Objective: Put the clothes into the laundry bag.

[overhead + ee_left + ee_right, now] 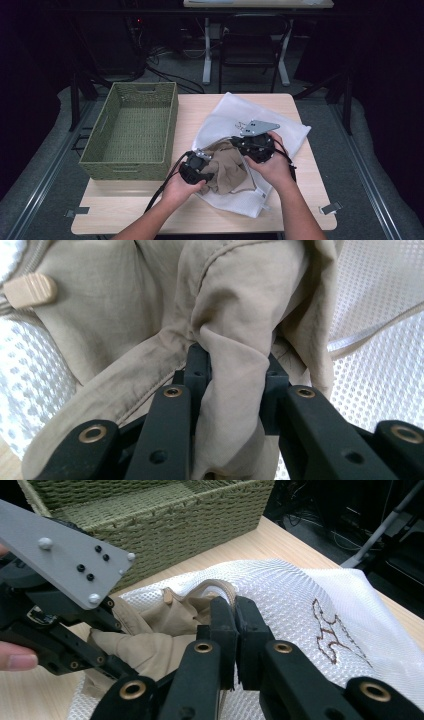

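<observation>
A tan garment (pixel 227 170) lies half inside a white mesh bag (pixel 280 127) on the table. My left gripper (pixel 209 172) is shut on a bunched fold of the garment (pixel 125 330); in the left gripper view the cloth is pinched between both pads of that gripper (pixel 235 375). My right gripper (pixel 237 145) is shut on the rim of the mesh bag (pixel 300 605), its jaws together at the tan-trimmed edge (pixel 235 605). The garment (pixel 150 645) shows in the bag's mouth. A tan zipper pull (pixel 30 290) sits at the bag's edge.
A green woven basket (pixel 135 125) stands on the table's left half, close to the bag; its wall (pixel 150 520) fills the far side of the right gripper view. Bare wooden tabletop (pixel 300 210) lies along the front edge. A chair and desk legs stand beyond the table.
</observation>
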A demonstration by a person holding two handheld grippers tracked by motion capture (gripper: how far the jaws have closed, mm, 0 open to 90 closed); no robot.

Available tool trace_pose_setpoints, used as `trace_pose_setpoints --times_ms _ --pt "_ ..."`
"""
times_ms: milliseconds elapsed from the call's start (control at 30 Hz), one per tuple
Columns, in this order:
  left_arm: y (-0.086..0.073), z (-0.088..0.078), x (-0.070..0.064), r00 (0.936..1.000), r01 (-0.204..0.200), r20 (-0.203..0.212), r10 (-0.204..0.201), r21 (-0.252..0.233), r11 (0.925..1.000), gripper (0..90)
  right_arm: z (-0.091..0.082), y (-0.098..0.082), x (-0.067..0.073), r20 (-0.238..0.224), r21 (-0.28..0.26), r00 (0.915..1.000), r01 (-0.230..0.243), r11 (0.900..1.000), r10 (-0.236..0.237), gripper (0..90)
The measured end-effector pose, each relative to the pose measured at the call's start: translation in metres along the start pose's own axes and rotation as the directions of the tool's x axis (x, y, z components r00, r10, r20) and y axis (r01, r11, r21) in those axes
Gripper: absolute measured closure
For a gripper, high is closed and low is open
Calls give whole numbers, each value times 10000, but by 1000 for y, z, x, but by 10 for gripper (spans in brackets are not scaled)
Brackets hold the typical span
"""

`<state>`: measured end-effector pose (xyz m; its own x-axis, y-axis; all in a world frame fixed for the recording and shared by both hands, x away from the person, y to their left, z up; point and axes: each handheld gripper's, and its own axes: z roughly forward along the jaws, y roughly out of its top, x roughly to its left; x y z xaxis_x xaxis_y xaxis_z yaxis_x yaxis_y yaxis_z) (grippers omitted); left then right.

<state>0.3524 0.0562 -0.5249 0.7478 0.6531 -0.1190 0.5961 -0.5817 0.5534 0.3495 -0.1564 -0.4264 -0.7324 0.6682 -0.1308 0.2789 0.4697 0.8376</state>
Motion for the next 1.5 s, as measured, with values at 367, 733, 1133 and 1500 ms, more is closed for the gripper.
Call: trace_pose_setpoints --times_ms 367,733,1133,1500 --pt "29 7 -1 9995 278 -133 -279 -54 9996 750 4 -1 1 -173 63 9998 -64 10000 65 881" --pt "59 27 9 9924 912 -775 -953 -542 9944 751 5 -1 1 -148 38 9998 -143 9999 144 882" --pt "52 10 3 9943 919 -390 -989 -1524 9840 570 3 -5 -8 -15 21 9993 -385 9993 385 882" --pt "19 -16 19 9944 890 -428 -966 -1525 9843 505 3 -4 -6 8 51 9995 -328 9994 328 882"
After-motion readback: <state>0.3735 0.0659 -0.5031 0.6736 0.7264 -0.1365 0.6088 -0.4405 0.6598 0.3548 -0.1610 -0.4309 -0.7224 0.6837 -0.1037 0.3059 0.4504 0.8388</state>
